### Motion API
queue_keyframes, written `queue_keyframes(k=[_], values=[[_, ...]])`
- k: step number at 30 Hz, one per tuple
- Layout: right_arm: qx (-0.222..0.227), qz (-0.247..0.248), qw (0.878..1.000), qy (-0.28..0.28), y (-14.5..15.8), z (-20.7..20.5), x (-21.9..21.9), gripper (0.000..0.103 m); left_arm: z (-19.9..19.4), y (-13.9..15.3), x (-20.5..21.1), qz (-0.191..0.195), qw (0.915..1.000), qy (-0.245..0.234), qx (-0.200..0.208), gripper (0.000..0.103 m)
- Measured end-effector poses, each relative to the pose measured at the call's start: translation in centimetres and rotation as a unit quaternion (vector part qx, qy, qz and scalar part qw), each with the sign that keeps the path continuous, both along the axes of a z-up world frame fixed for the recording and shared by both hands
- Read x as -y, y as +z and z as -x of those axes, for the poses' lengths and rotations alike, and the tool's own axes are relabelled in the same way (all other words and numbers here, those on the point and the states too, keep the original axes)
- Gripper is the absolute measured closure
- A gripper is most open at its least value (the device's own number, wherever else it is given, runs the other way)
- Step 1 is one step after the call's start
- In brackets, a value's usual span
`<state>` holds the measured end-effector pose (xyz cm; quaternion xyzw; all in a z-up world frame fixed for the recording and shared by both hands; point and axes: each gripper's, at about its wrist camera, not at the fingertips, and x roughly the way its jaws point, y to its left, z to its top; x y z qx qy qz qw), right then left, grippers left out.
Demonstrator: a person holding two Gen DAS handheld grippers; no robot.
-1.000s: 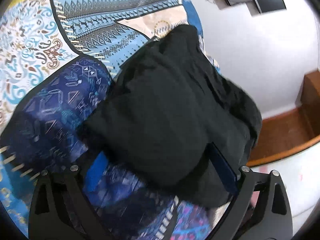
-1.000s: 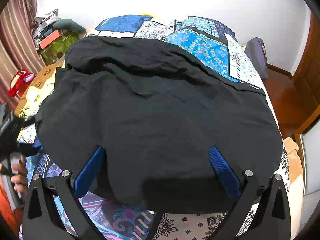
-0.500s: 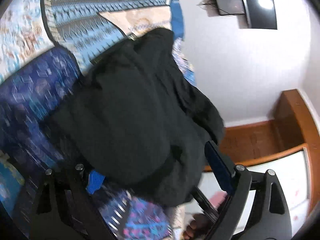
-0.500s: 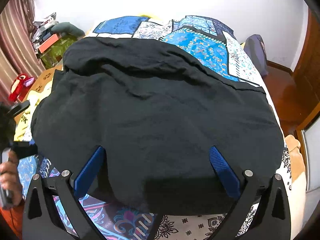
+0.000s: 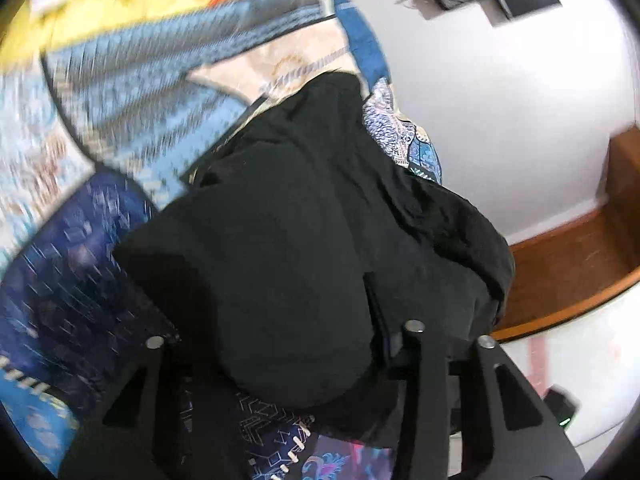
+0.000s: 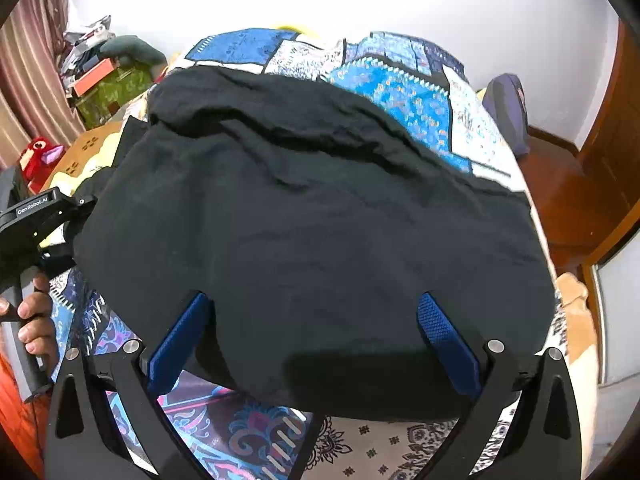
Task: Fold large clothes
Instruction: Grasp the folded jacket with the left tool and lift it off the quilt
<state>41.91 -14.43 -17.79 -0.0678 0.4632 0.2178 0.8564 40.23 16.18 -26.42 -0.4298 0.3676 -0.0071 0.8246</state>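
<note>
A large black garment (image 6: 320,220) lies spread over a patchwork bedspread (image 6: 420,104). My right gripper (image 6: 312,340) stands open above its near hem, blue pads wide apart and clear of the cloth. In the left wrist view the garment (image 5: 300,240) bulges up in a bunch between the fingers of my left gripper (image 5: 280,312). Its jaws are closing on that side edge; the left pad is hidden under cloth. The left gripper's body (image 6: 36,216) also shows at the garment's left edge, held by a person's hand (image 6: 32,320).
The bedspread (image 5: 100,240) runs out to the bed edges. Boxes and clutter (image 6: 104,80) and a red toy (image 6: 40,156) sit left of the bed. A dark bag (image 6: 506,112) and wooden floor (image 6: 560,200) lie to the right. A yellow cloth (image 5: 120,0) lies far off.
My left gripper's fingers have come together from wide open onto the garment's side edge, and that hand has risen a little. The right gripper has stayed open and still.
</note>
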Motion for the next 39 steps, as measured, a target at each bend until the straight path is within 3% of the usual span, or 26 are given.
queue_keyframes(k=[5,7,11,15,19,21,23,26,30,33,37,39], values=[[0.035,0.011,0.999,0.011,2.4,0.3,-1.1,0.001,1.7,4.6,1.9,-0.116,0.9927,-0.009,0.032,0.069],[0.047,0.006,0.999,0.019,3.6,0.3,-1.9,0.001,3.2,6.2,2.1,-0.146,0.9883,-0.008,0.044,0.070],[0.062,-0.014,0.997,0.040,5.3,0.6,-3.9,0.001,6.0,9.0,1.4,-0.170,0.9829,-0.005,0.071,0.071],[0.063,-0.006,0.995,0.079,5.1,1.3,-7.0,0.004,10.1,11.9,0.6,-0.226,0.9686,0.023,0.101,0.072],[0.036,0.007,0.989,0.141,2.8,2.3,-10.4,0.004,12.5,14.4,1.7,-0.304,0.9434,0.034,0.128,0.072],[-0.003,0.008,0.987,0.159,0.8,2.2,-11.9,0.004,12.6,15.2,3.4,-0.357,0.9243,0.012,0.133,0.072],[-0.053,0.003,0.983,0.173,-1.7,1.7,-13.1,0.003,11.7,15.3,5.2,-0.386,0.9116,-0.025,0.138,0.072],[-0.035,0.019,0.985,0.170,-2.5,2.2,-13.6,0.003,10.9,15.2,7.9,-0.426,0.8919,-0.049,0.143,0.072],[-0.050,-0.015,0.984,0.168,-0.9,2.8,-10.3,0.009,10.6,16.1,9.7,-0.446,0.8804,-0.059,0.151,0.072],[-0.015,-0.022,0.990,0.136,1.2,3.8,-5.8,0.009,10.6,16.5,11.3,-0.469,0.8667,-0.076,0.153,0.072],[0.045,0.034,0.996,0.069,1.9,4.7,-0.3,0.007,10.3,16.7,14.2,-0.505,0.8422,-0.105,0.158,0.072],[0.043,0.067,0.995,0.055,0.7,4.4,1.8,0.007,10.2,16.9,16.0,-0.515,0.8319,-0.126,0.164,0.072]])
